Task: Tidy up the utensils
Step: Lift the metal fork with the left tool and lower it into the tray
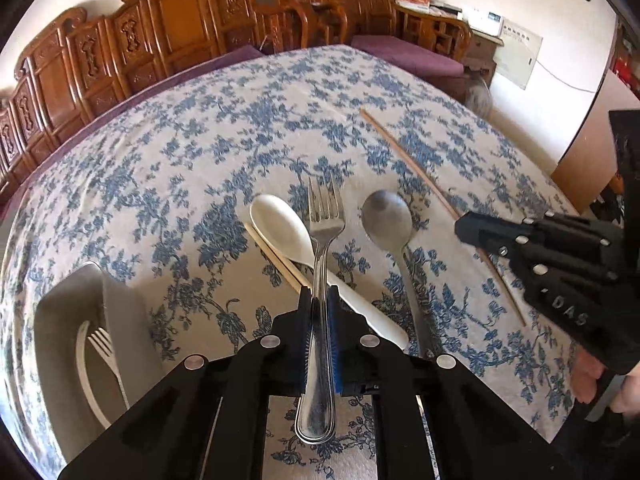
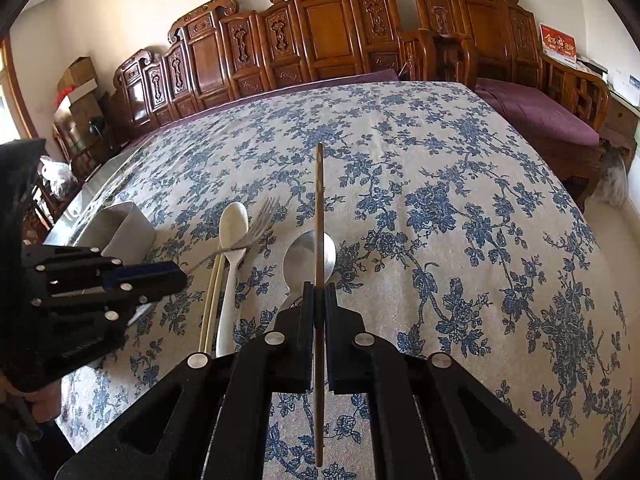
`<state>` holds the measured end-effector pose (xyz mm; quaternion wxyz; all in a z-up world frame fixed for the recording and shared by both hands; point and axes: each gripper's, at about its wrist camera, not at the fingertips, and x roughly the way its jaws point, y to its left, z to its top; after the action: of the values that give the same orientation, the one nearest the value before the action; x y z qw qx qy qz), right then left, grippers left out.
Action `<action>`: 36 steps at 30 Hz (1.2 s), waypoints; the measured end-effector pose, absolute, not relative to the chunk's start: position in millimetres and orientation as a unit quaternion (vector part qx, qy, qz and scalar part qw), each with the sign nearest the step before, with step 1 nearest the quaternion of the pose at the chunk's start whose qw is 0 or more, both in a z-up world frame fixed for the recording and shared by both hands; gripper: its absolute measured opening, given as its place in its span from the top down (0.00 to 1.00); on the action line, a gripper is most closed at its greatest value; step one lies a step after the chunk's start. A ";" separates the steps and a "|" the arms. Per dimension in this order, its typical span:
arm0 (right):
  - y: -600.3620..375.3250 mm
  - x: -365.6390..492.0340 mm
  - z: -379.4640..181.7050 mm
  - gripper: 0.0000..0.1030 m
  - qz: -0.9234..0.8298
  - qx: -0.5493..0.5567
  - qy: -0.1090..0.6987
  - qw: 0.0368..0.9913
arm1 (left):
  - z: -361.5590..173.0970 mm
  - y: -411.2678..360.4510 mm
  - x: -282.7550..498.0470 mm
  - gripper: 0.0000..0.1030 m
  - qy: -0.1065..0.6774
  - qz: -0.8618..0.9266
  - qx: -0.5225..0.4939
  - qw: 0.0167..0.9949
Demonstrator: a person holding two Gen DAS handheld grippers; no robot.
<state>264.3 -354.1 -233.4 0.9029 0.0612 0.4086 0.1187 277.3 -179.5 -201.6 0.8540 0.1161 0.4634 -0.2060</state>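
We see a glossy steel fork (image 1: 320, 280), a smooth white plastic spoon (image 1: 282, 230), a matt brown wooden chopstick (image 2: 319, 280) and a blue-flowered woven tablecloth (image 1: 200, 168).

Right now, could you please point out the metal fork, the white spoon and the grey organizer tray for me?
metal fork (image 1: 320, 280): left wrist view, on its neck just ahead of the gripper.
white spoon (image 1: 280, 232): left wrist view, on its bowl.
grey organizer tray (image 1: 68, 308): left wrist view, on its near rim.

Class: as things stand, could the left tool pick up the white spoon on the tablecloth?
Probably not yet: the left tool is shut on the metal fork, which crosses over the white spoon.
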 end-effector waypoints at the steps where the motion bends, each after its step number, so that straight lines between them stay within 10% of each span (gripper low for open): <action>1: -352.8 263.9 -233.2 0.94 0.120 0.061 0.408 0.903 | -198.3 -179.6 276.1 0.93 0.461 -0.207 0.115 0.856; 36: -254.3 217.2 -195.4 0.94 0.236 0.018 0.376 0.896 | -144.3 -58.2 219.5 0.93 0.416 -0.109 0.081 0.899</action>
<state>217.2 -254.3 -195.4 0.8961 0.0176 0.3757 0.2357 219.5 -58.2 -144.3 0.8990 0.0807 0.4165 -0.1090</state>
